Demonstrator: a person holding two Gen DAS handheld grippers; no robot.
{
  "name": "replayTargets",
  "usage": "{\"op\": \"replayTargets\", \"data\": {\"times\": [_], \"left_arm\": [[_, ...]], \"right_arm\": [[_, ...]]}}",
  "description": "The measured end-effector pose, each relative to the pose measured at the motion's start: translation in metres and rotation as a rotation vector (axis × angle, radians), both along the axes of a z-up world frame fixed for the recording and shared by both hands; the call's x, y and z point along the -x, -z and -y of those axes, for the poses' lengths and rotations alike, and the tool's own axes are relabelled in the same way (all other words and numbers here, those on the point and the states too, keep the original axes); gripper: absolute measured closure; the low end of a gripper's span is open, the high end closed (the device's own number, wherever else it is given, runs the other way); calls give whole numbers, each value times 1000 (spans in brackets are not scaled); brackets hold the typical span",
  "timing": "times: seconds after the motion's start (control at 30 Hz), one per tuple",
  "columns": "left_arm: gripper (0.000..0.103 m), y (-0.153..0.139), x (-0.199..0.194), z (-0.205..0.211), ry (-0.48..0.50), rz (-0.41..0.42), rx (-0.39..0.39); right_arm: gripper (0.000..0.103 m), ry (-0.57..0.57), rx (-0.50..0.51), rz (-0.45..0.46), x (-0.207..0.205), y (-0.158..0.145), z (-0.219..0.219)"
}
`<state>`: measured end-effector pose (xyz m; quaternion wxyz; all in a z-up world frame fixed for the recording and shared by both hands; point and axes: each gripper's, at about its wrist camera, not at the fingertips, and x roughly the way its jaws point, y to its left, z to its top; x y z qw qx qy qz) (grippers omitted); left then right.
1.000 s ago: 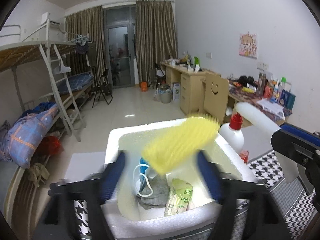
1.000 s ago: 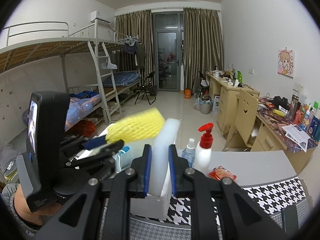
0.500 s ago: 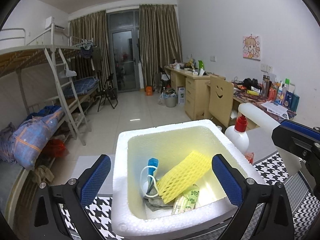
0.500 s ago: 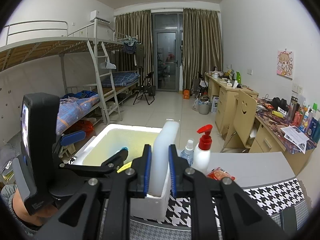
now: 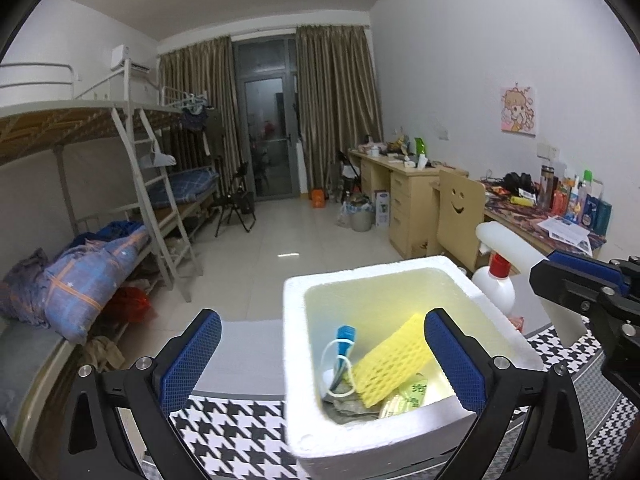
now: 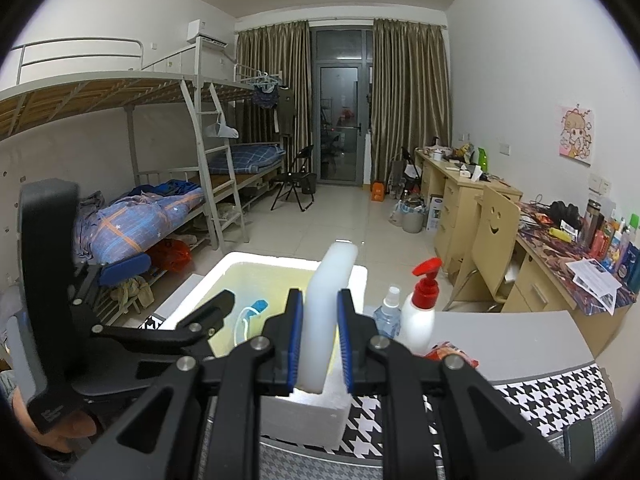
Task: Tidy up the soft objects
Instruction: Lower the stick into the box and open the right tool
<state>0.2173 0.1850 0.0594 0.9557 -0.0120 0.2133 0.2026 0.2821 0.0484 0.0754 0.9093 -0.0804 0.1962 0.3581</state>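
Note:
A white foam box (image 5: 360,436) (image 6: 288,270) stands on the houndstooth table cloth. Inside it lies a yellow foam net sleeve (image 5: 390,364), leaning on a blue and white face mask (image 5: 340,344), a green snack packet (image 5: 408,394) and grey cloth. My left gripper (image 5: 320,356) is open wide just before the box, nothing between its pads. My right gripper (image 6: 319,336) is shut on a white foam slab (image 6: 330,304) that stands upright above the box's near right corner. That slab (image 5: 508,240) also shows at the right in the left wrist view.
A white pump bottle with a red top (image 6: 422,312) and a small clear spray bottle (image 6: 387,316) stand right of the box, with a red packet (image 6: 448,354) before them. Grey table top (image 6: 520,340) lies beyond. A hand (image 6: 60,436) holds the left gripper.
The left gripper's jaws spread wide and let go of the yellow net sleeve, which dropped into the box. The right gripper kept still with the white slab.

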Motion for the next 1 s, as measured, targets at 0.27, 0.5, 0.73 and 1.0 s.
{"op": "replayTargets", "data": {"times": [0.27,0.5,0.73,1.0], "left_arm": [[1,0,16,-12,-40,16,11],[1,-4,28,-22,-85,36,17],[1,0,39,-31,-121,45,21],[1,3,49,-37,-151,46,27]], "right_arm": [[84,-30,4,-3,1,0,-10],[84,-55,8,-4,2,-1,-22],[84,-66,22,-12,0,2,-32],[84,-79,31,-24,-8,5,-37]]}}
